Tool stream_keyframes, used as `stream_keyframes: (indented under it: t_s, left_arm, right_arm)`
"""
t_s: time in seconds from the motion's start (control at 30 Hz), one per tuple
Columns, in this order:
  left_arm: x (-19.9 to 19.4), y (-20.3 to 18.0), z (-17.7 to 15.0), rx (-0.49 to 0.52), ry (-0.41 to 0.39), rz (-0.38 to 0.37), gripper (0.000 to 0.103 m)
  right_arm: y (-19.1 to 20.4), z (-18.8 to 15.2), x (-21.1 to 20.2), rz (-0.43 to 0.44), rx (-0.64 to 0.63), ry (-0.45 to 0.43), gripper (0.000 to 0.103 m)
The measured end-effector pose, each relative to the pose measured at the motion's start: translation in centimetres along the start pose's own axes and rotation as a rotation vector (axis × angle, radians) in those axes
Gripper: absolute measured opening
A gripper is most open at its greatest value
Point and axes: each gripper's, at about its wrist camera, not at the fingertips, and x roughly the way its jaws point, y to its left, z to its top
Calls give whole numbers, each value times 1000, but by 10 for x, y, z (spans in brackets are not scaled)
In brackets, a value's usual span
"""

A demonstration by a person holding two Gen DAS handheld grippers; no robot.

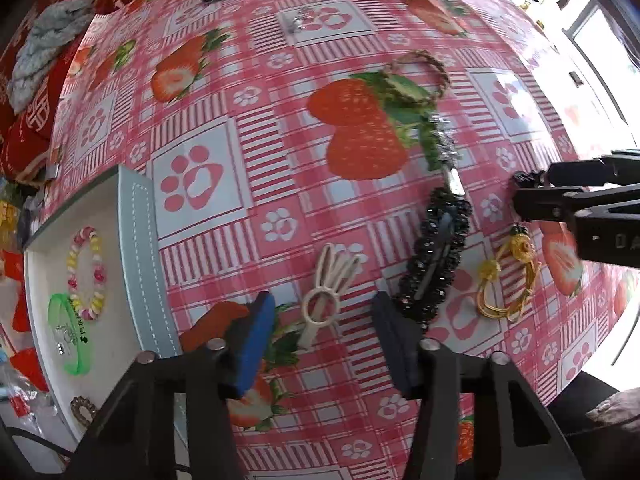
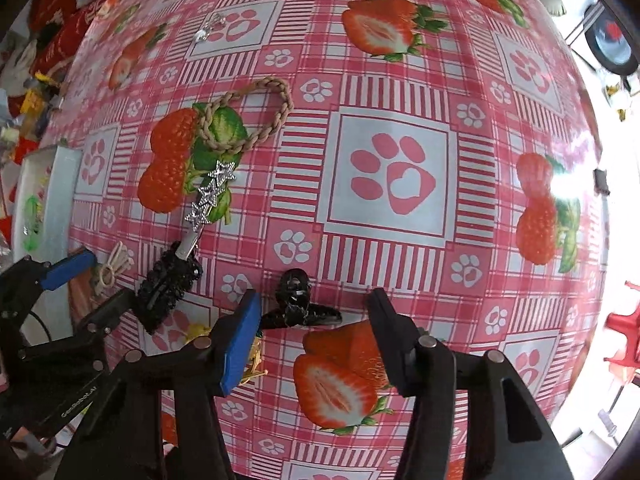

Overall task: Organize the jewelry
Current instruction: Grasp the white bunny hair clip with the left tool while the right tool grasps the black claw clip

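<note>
Left wrist view: the left gripper [image 1: 324, 320] points down at the tablecloth [image 1: 400, 20], jaws partly open, with the cream clip [image 1: 325, 292] lying between the blue pad [image 1: 256, 344] and the black pad, neither touching it. Nothing is held yet. The tray [image 1: 140, 264] sits at the lower left, just beside the blue pad, and already holds a bead bracelet [image 1: 86, 272] and a green band [image 1: 72, 336]. Right of the clip lie the black barrette [image 1: 436, 256], the star pin [image 1: 444, 148] above it, the yellow tie [image 1: 508, 280] and, higher, the braided band [image 1: 416, 76]. The right gripper enters from the right edge.

Right wrist view: the right gripper [image 2: 316, 332] also points down, jaws about half open around the black claw clip [image 2: 298, 308]. The clip lies near the blue pad [image 2: 240, 344], possibly touching it, and well off the black one; it is not gripped. The left gripper shows at lower left, the tray at the left edge.

To do this well, I would judge each gripper should centre on its piece before closing: the right one needs to shift toward frame left so the claw clip is not pushed aside. The left should catch the cream clip across its ring end, low against the cloth, since it is thin and flat and could slip out. Then lift straight and carry to the tray.
</note>
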Motion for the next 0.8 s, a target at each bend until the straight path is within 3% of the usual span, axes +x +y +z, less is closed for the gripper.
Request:
stream_keyframes:
  t_s: [0.17,0.47,0.8]
  left_arm:
    - [-3,-10,-2,13,-6,-17,25]
    - [-10,-1,-3,-128,-14,-76,25]
    - [-47,20,-3,-212,-87,-97,25]
  right_arm:
    - [15,-3,2,-73,-46,-15,38]
    - [1,-3,-6,-5,3,-27,38]
    - [-19,13,-32,60,27,-46,38]
